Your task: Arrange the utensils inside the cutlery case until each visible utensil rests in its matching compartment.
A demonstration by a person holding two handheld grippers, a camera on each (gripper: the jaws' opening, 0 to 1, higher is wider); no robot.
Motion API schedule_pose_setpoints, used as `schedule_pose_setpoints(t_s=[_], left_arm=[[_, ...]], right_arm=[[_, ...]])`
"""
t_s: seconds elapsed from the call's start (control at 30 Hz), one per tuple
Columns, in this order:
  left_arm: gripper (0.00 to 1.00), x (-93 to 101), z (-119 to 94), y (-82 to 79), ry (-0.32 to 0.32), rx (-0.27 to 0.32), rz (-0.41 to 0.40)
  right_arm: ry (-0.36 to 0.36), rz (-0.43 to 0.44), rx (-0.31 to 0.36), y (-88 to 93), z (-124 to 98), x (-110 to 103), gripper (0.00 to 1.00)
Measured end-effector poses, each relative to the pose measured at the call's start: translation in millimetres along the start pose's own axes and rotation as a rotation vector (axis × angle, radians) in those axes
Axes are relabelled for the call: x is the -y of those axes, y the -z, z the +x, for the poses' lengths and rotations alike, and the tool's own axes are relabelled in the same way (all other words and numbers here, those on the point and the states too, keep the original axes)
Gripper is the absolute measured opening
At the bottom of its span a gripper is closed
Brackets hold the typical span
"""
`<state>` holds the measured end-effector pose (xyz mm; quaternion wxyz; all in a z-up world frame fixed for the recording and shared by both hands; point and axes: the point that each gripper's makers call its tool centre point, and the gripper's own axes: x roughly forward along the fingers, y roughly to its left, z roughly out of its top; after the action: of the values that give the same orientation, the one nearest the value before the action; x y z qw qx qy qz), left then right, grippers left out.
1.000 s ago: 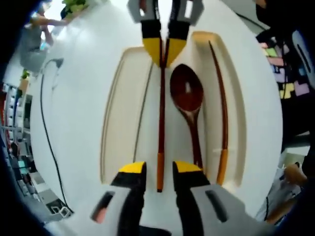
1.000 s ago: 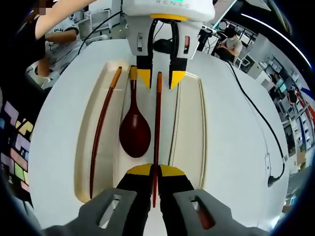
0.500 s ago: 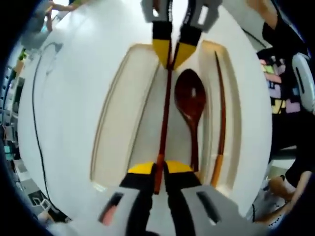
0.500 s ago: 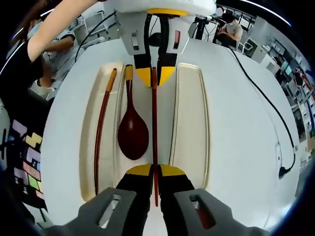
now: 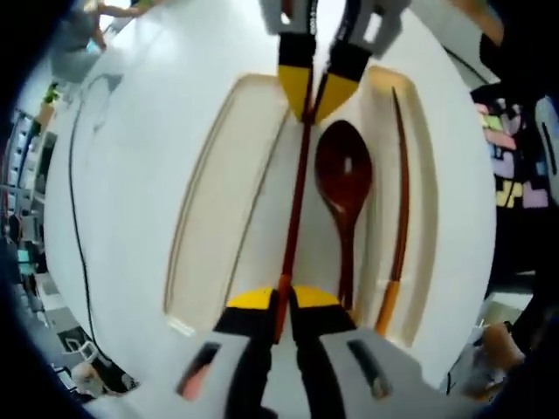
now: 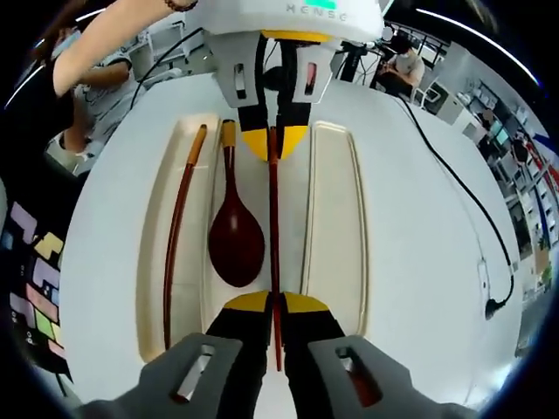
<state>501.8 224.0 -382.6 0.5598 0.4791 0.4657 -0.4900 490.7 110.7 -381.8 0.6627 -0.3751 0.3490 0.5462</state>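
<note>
A dark red chopstick [image 5: 295,202] [image 6: 272,218] with an orange end spans the cream cutlery case [image 5: 205,166] [image 6: 150,262] lengthwise, over the ridge beside the spoon. My left gripper [image 5: 282,299] [image 6: 273,142] is shut on its orange end. My right gripper [image 6: 276,304] [image 5: 314,92] is shut on its thin tip. I cannot tell whether the chopstick touches the case. A dark red spoon [image 5: 343,175] [image 6: 236,244] lies in the middle compartment. The second chopstick [image 5: 402,201] [image 6: 179,236] rests in the narrow outer slot.
The wide compartment [image 6: 336,218] [image 5: 218,201] on the other side of the held chopstick holds nothing. The case sits on a white round table [image 6: 428,262]. A black cable [image 6: 463,192] [image 5: 74,201] runs across the table. A person's arm [image 6: 105,44] reaches over the far edge.
My left gripper, open around the chopstick's orange end a second ago, has shut on it. My right gripper has stayed shut on the tip. Both views have shifted slightly.
</note>
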Motion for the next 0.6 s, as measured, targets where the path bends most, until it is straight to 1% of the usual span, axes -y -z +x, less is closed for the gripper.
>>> schedule_pose_setpoints(t_s=[0.03,0.1,0.13,0.17,0.27,0.33,0.4,0.43,0.5,0.6], left_arm=[[0.06,0.3,0,0.7,-0.013,0.008,0.005],[0.06,1.6,0,-1.2,-0.012,0.054,0.167],[0.05,2.8,-1,0.4,-0.011,0.068,0.149],[0.05,3.0,0,0.5,0.005,0.069,0.082],[0.05,-0.5,0,0.1,0.017,0.072,0.093],[0.05,-2.3,0,0.0,0.017,0.067,0.107],[0.05,-1.9,-1,0.1,0.03,0.061,0.109],[0.05,-2.5,-3,-0.6,0.03,0.064,0.107],[0.05,-6.5,-9,-1.9,0.014,0.074,0.112],[0.05,-8.9,-26,-1.9,0.004,0.094,0.109]], right_arm=[[0.006,0.001,0.002,-0.1,0,0,0.01],[0.009,-0.015,0.003,-0.9,0,1,0.01],[0.008,-0.015,0.003,-1.0,0,2,0.01],[0.004,-0.017,0.002,-1.1,0,2,0.01],[0.001,-0.034,0.003,-1.2,0,2,0.01],[-0.003,-0.028,0.01,-0.8,0,3,0.01],[-0.01,-0.016,0.015,-0.9,0,5,0.01],[-0.011,-0.014,0.012,-0.6,0,5,0.01],[0.011,-0.03,0.014,-1.9,-4,7,0.01],[0.016,-0.011,0.043,-8.2,-16,7,0.01]])
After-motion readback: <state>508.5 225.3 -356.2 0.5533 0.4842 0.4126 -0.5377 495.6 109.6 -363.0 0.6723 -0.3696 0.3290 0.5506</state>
